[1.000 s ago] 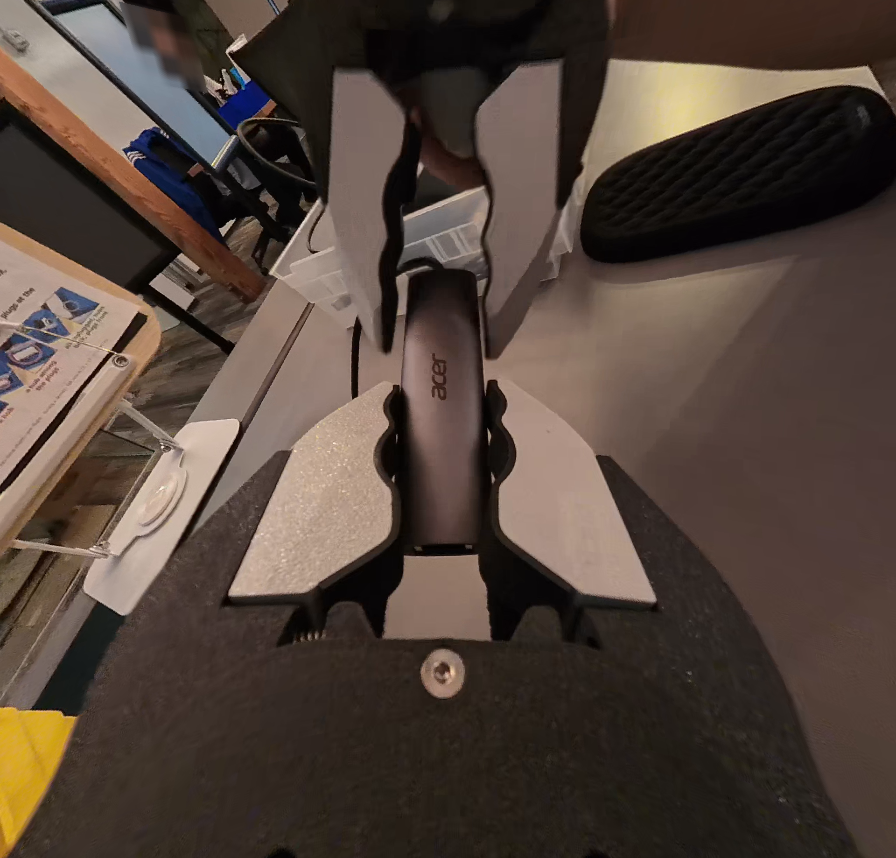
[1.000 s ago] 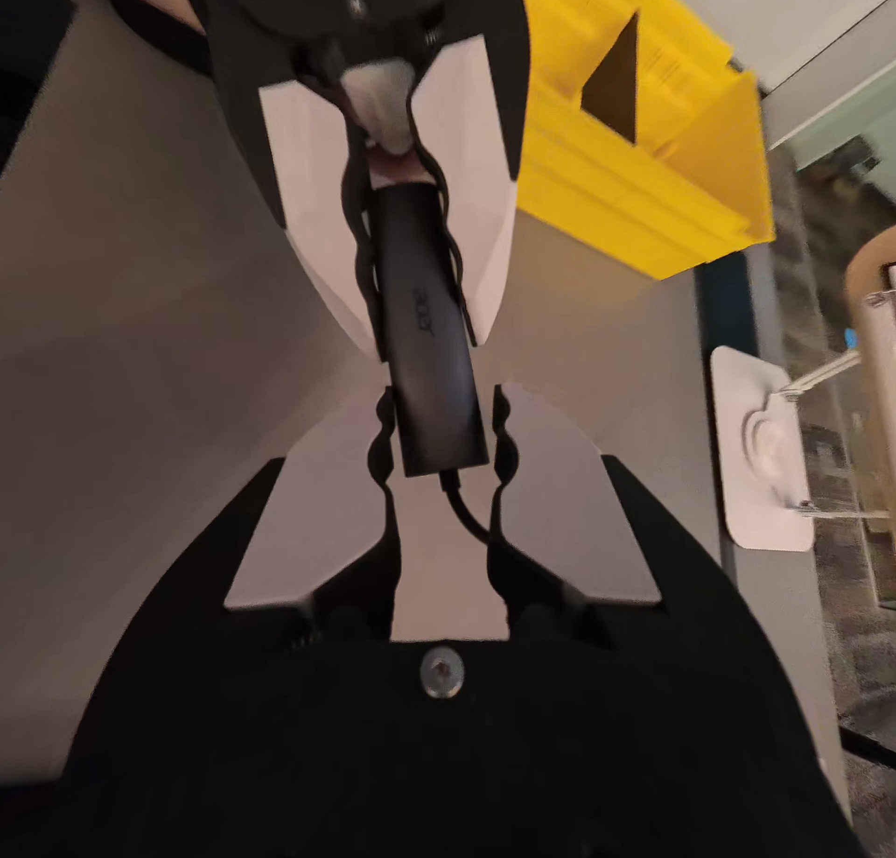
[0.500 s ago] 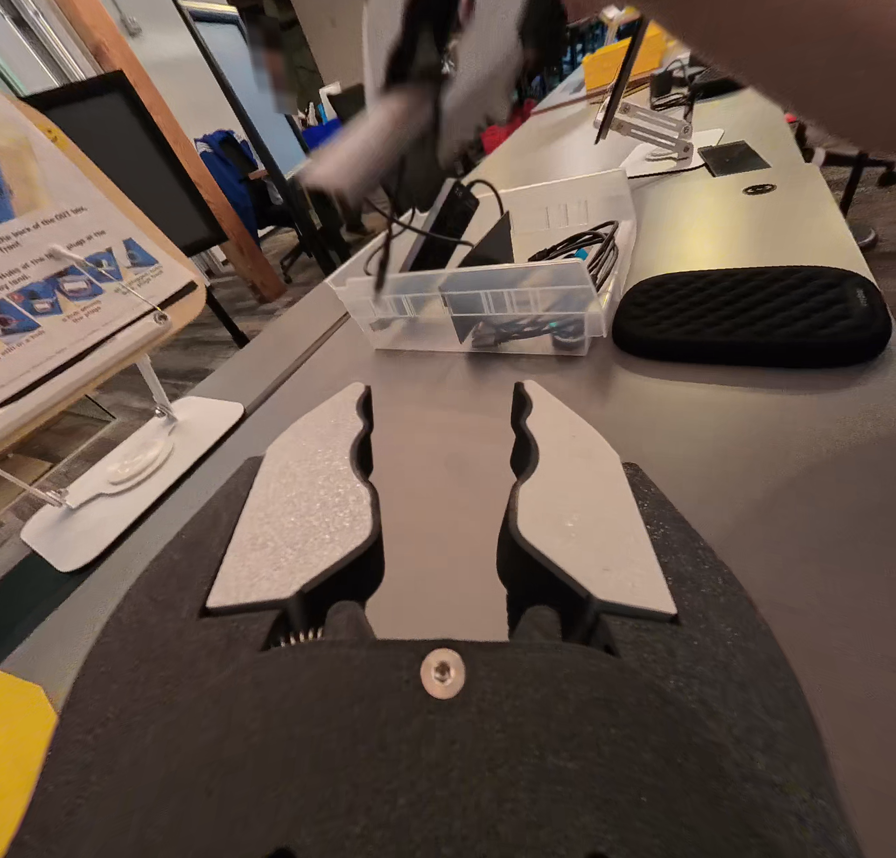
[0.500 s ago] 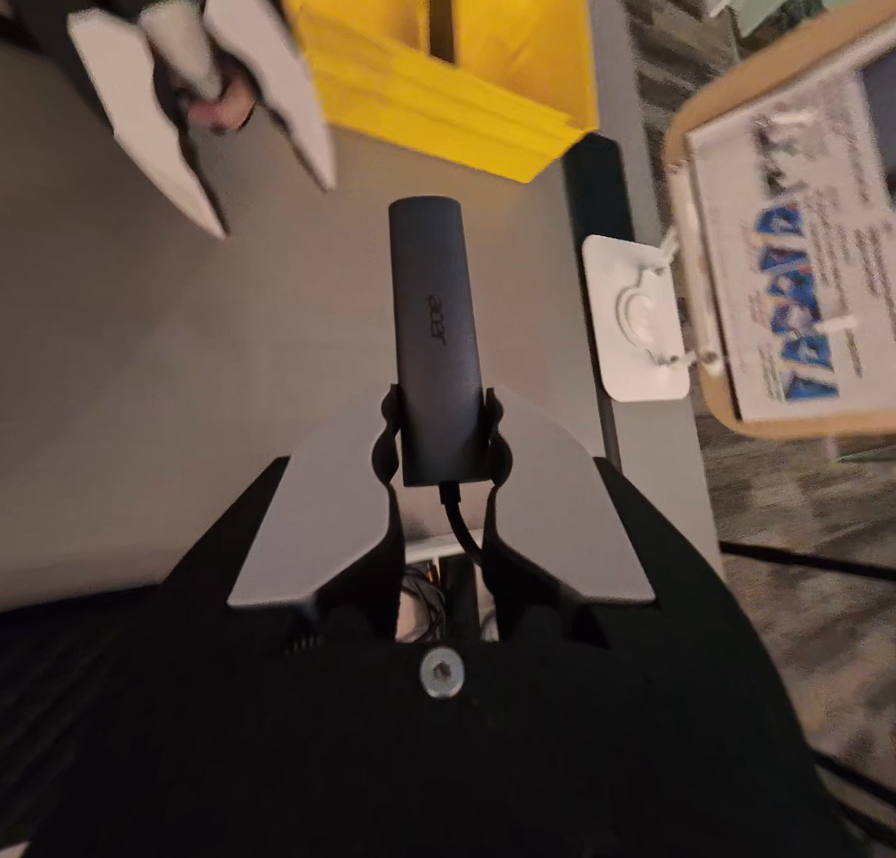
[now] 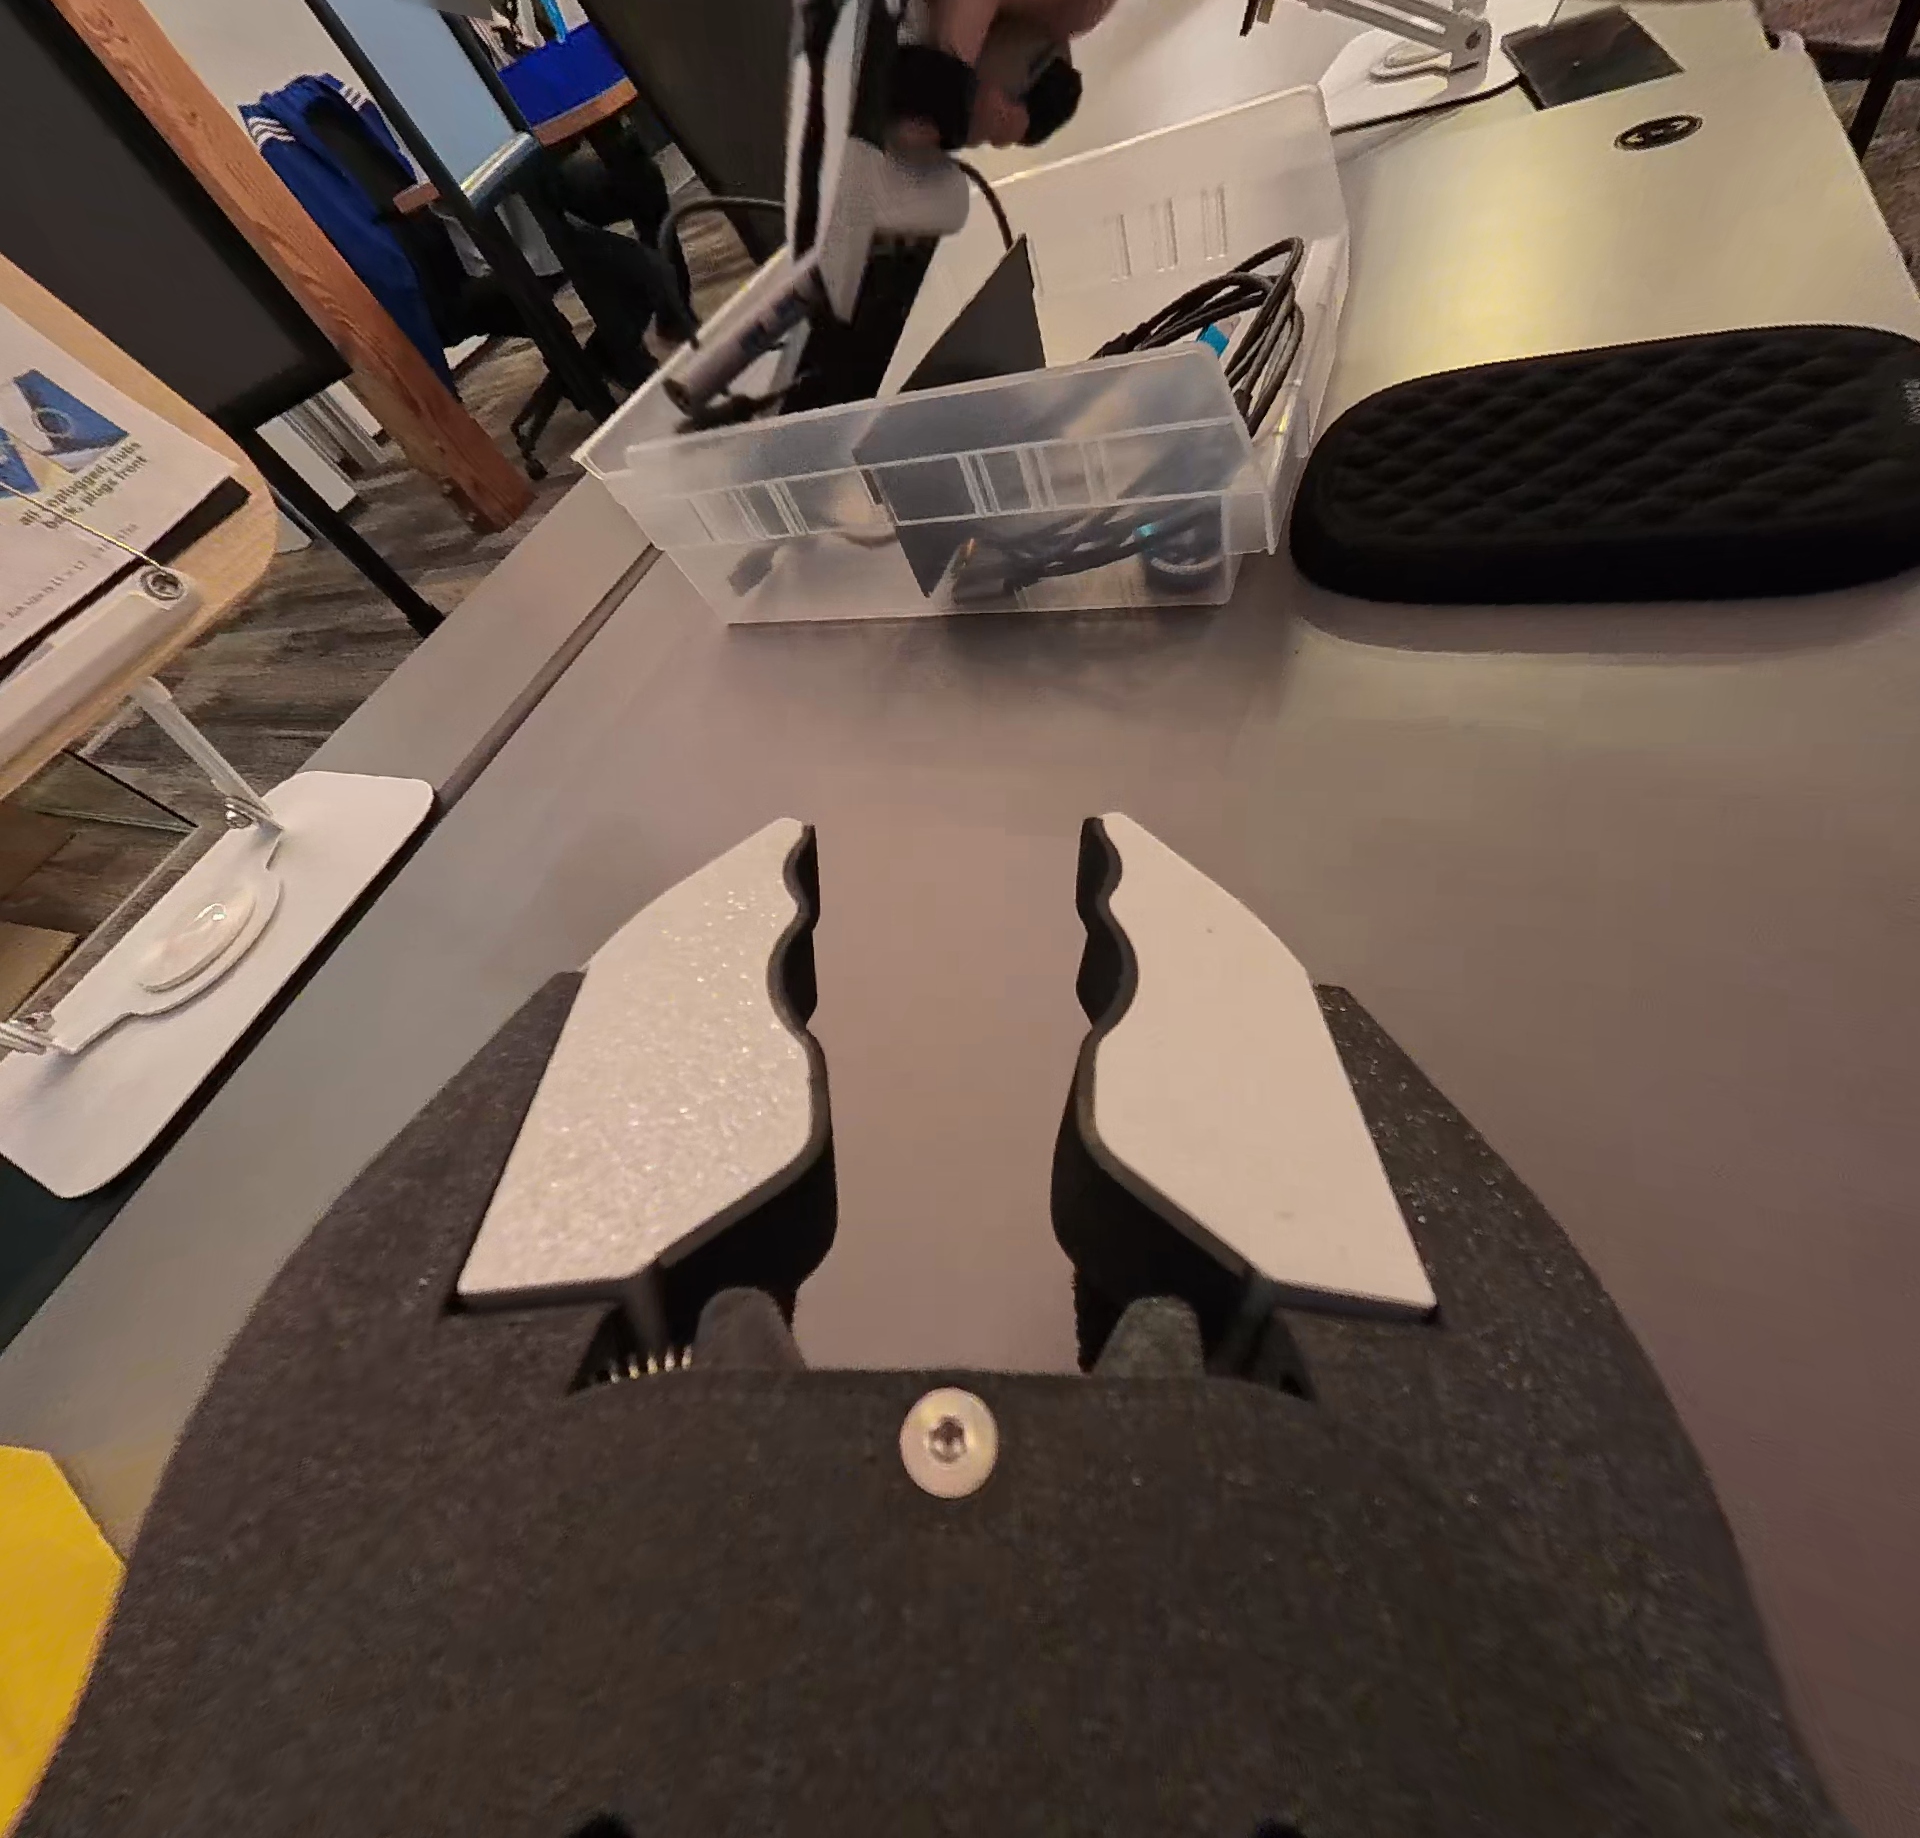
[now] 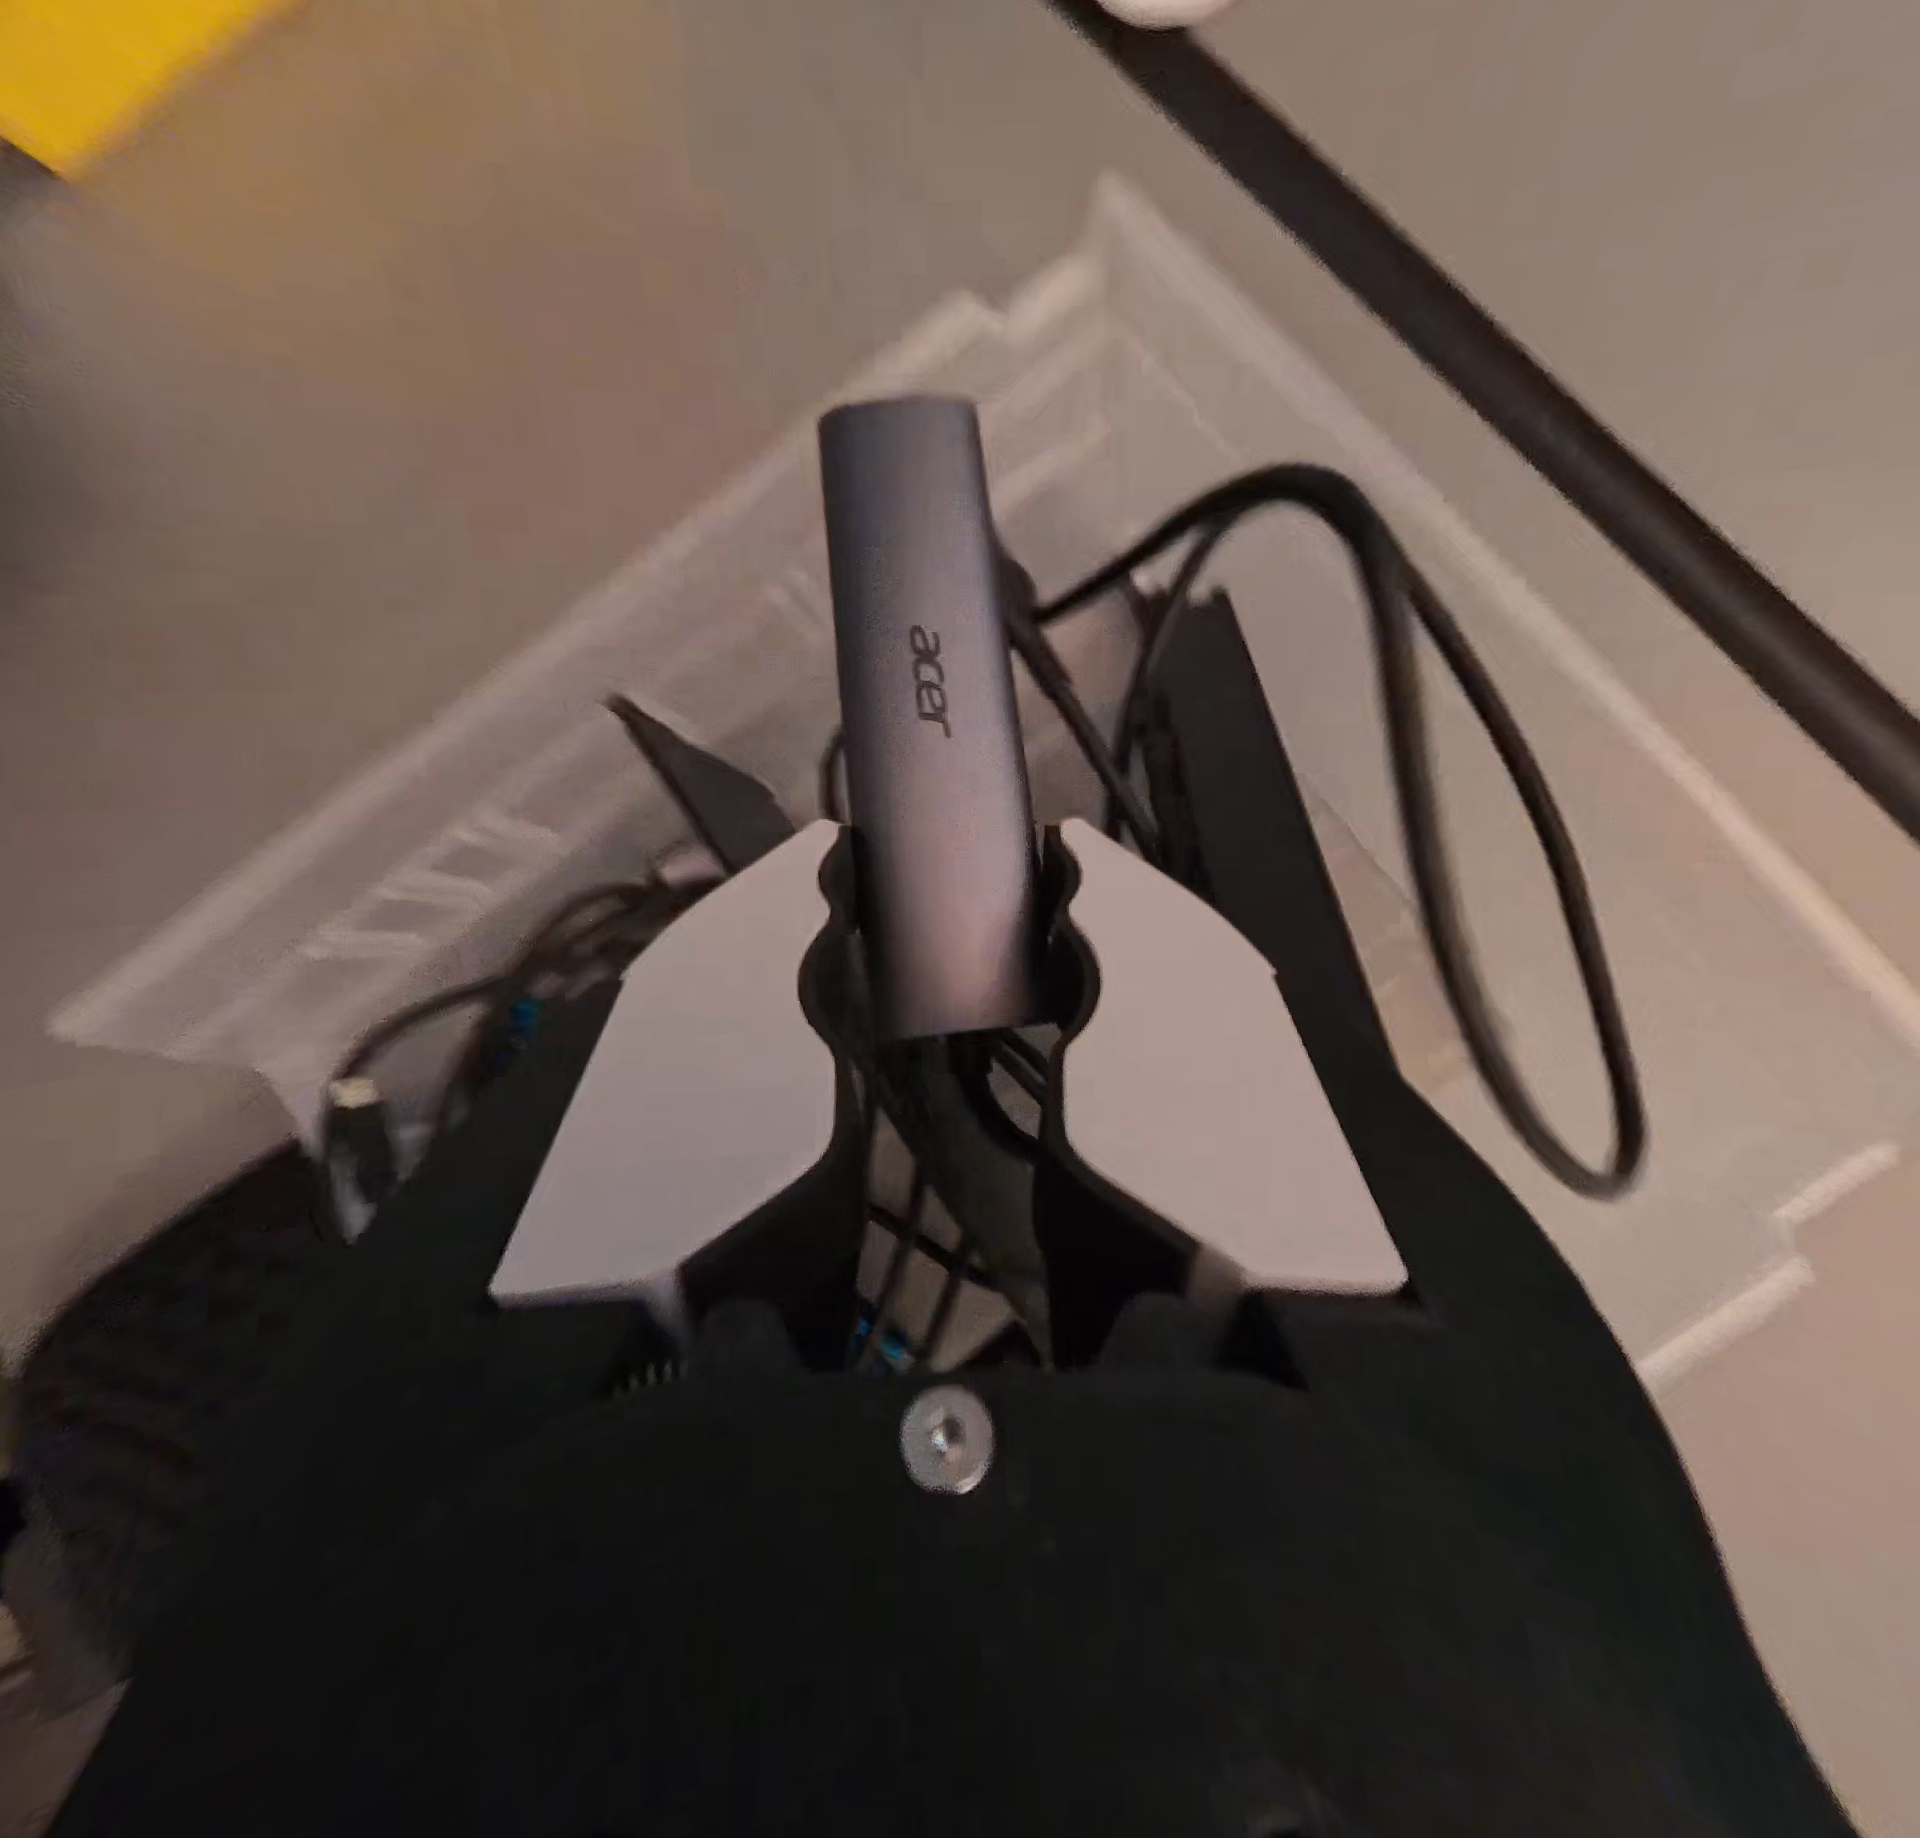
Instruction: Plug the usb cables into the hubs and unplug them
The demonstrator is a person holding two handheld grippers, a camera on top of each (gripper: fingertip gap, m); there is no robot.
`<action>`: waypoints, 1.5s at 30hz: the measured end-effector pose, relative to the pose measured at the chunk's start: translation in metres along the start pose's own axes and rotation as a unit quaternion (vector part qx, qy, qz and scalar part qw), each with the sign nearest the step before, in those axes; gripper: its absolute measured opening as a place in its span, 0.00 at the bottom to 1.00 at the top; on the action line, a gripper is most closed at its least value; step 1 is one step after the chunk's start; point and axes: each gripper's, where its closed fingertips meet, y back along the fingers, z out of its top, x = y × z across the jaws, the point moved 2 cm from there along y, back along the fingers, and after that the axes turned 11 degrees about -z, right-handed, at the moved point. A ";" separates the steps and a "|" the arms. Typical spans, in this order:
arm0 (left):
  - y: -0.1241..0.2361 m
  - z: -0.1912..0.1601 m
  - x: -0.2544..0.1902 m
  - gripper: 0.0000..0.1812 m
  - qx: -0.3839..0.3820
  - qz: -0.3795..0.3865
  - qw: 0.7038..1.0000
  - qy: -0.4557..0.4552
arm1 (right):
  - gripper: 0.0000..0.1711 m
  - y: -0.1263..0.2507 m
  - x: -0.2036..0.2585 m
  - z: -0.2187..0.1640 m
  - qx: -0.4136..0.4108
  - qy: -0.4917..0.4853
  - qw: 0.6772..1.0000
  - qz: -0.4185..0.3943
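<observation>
My right gripper (image 6: 948, 838) is shut on a dark grey USB hub (image 6: 930, 708) and holds it over a clear plastic bin (image 6: 1558, 801) of black cables (image 6: 1496, 853). In the left wrist view that gripper (image 5: 831, 188) hangs over the bin's (image 5: 935, 479) left end with the hub (image 5: 743, 344) pointing down into it. A coil of black cable (image 5: 1247, 323) lies in the bin's right part. My left gripper (image 5: 945, 832) is open and empty, low over the grey table (image 5: 1351, 801) in front of the bin.
A black padded wrist rest (image 5: 1621, 458) lies right of the bin. A white stand base (image 5: 208, 967) with a paper sheet (image 5: 73, 458) is at the table's left edge. A yellow bin (image 6: 135, 12) shows in the right wrist view. Beyond the left edge is floor. One gripper's finger ends stand about 30 cm off the other's.
My left gripper let go of the hub and opened. My right gripper closed on it and carried it away to the clear bin.
</observation>
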 end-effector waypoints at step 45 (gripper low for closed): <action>0.293 -0.044 0.216 0.37 0.161 0.495 0.820 0.238 | 0.36 0.053 -0.020 -0.140 0.100 -0.289 0.937 -0.171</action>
